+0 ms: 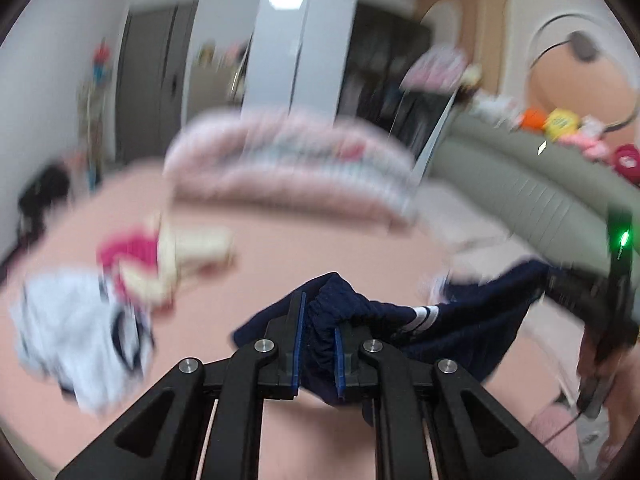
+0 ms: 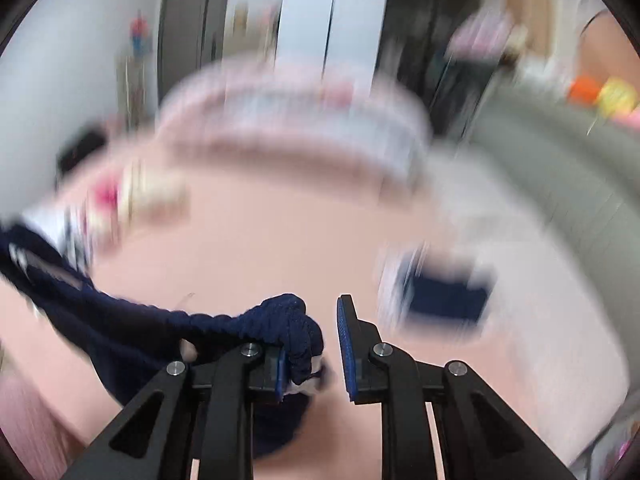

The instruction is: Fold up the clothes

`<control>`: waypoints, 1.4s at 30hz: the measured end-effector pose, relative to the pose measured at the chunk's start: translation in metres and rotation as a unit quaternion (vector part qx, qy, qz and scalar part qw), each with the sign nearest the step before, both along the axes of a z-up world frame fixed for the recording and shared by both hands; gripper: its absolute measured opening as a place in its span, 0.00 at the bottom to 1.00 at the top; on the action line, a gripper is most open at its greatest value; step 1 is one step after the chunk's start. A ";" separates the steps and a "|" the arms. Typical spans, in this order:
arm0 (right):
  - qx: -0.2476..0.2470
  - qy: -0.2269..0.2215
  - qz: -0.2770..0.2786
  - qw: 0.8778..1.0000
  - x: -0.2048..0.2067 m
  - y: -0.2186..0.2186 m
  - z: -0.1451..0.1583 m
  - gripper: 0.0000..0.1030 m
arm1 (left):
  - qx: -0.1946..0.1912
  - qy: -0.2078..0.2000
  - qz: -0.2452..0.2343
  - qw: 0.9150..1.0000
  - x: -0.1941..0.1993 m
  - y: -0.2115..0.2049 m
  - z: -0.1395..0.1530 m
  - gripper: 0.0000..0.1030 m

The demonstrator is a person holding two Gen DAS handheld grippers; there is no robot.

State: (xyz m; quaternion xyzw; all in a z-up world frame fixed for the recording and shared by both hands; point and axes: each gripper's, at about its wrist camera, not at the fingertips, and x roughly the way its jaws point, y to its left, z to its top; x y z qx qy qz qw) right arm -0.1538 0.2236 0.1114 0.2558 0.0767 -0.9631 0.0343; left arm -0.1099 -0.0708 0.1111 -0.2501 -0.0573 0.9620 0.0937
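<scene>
Left gripper [image 1: 320,344]: jaws narrowly apart, clamped on the bunched waistband of one navy garment [image 1: 452,328] above the pink bed [image 1: 280,256]. Right gripper [image 2: 312,350]: jaws well apart; the waistband [image 2: 288,328] drapes over its left finger only. Three other clothing heaps [image 1: 80,328] lie on the bed, blurred.

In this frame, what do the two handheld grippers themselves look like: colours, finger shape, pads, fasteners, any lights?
Both the left gripper and right gripper are matte black, with angular linkage arms carrying triangular cut-outs and round silver pivot bolts. Each finger is a flat black block faced with a ribbed blue pad. In the left wrist view, the other gripper's black body shows a small green light.
</scene>
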 end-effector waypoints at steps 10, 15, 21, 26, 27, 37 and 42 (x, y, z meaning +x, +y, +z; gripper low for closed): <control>-0.017 -0.188 0.041 0.981 0.037 0.012 -0.122 0.27 | -0.016 -0.305 -0.024 0.952 0.006 -0.005 -0.189 0.13; 0.013 -0.363 0.039 0.931 0.060 0.006 -0.247 0.27 | -0.091 -0.372 -0.028 0.923 0.019 0.005 -0.259 0.32; 0.040 -0.324 0.038 0.945 0.072 0.005 -0.237 0.38 | -0.145 -0.277 -0.052 0.948 0.033 0.019 -0.225 0.45; 0.047 -0.278 0.047 0.958 0.058 -0.003 -0.220 0.38 | -0.188 -0.200 -0.092 0.957 0.043 0.042 -0.209 0.45; 0.048 -0.268 0.050 0.961 0.057 -0.005 -0.217 0.38 | -0.201 -0.196 -0.092 0.955 0.043 0.048 -0.208 0.45; 0.006 -0.298 0.071 0.952 0.068 -0.013 -0.240 0.39 | -0.210 -0.240 -0.149 0.936 0.040 0.059 -0.234 0.45; -0.028 -0.305 0.043 0.951 0.076 -0.003 -0.244 0.40 | -0.257 -0.241 -0.178 0.919 0.036 0.083 -0.249 0.45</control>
